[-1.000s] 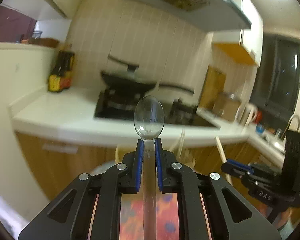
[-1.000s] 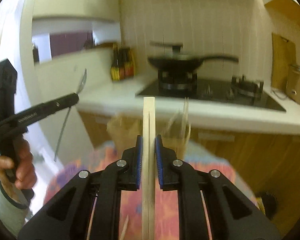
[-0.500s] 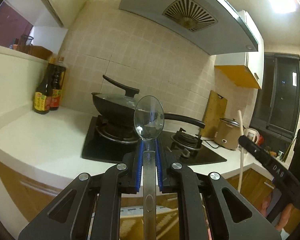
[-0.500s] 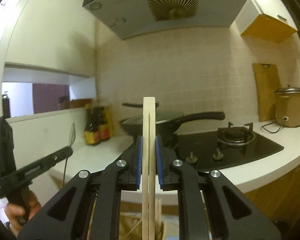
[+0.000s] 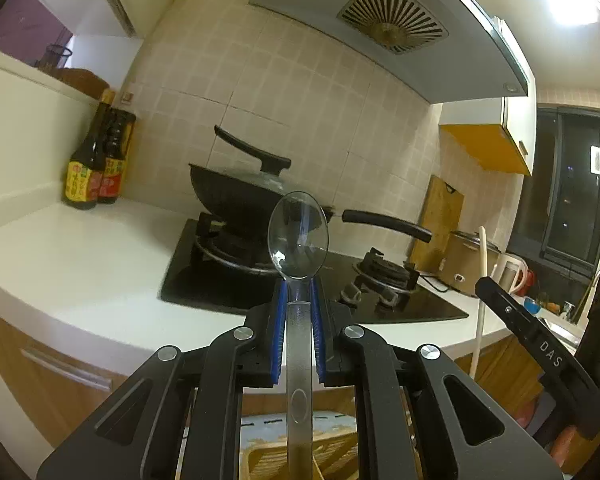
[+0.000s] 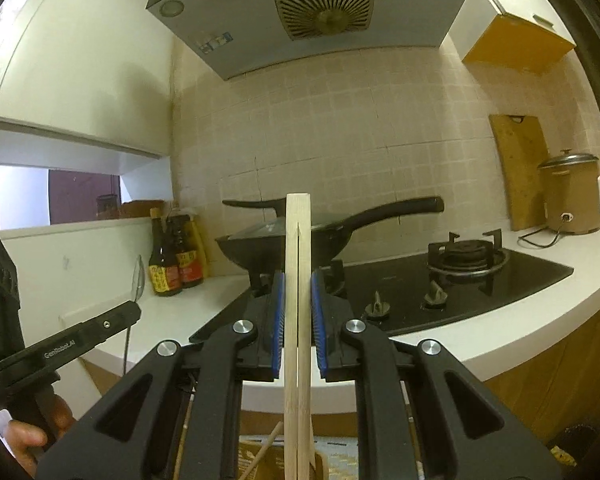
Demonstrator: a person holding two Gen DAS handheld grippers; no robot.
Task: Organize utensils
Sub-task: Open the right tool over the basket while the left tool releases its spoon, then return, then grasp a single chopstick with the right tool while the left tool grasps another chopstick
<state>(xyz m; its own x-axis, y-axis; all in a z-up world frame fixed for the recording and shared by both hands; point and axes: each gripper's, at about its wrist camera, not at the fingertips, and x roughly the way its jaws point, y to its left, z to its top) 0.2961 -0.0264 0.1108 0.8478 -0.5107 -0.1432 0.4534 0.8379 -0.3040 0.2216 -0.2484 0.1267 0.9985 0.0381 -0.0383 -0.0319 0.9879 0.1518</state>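
Note:
My left gripper [image 5: 298,312] is shut on a clear plastic spoon [image 5: 298,236], held upright with its bowl at the top. My right gripper [image 6: 298,304] is shut on a pair of wooden chopsticks [image 6: 298,248], also upright. Both are raised to counter height, facing the stove. The right gripper with its chopsticks [image 5: 480,280] shows at the right of the left wrist view. The left gripper with the spoon [image 6: 138,280] shows at the left of the right wrist view. A wooden utensil holder [image 5: 340,452] lies below, mostly hidden; it also shows in the right wrist view [image 6: 260,464].
A white counter [image 5: 80,256] carries a black hob [image 5: 420,304] with a lidded wok [image 5: 240,196]. Sauce bottles [image 5: 94,168] stand at the back left. A cutting board [image 6: 520,168] and a rice cooker [image 6: 572,192] stand at the right. A range hood [image 6: 320,12] hangs overhead.
Both grippers have lifted and tilted upward from over the patterned cloth and holder to counter height. The spoon and the chopsticks stay gripped.

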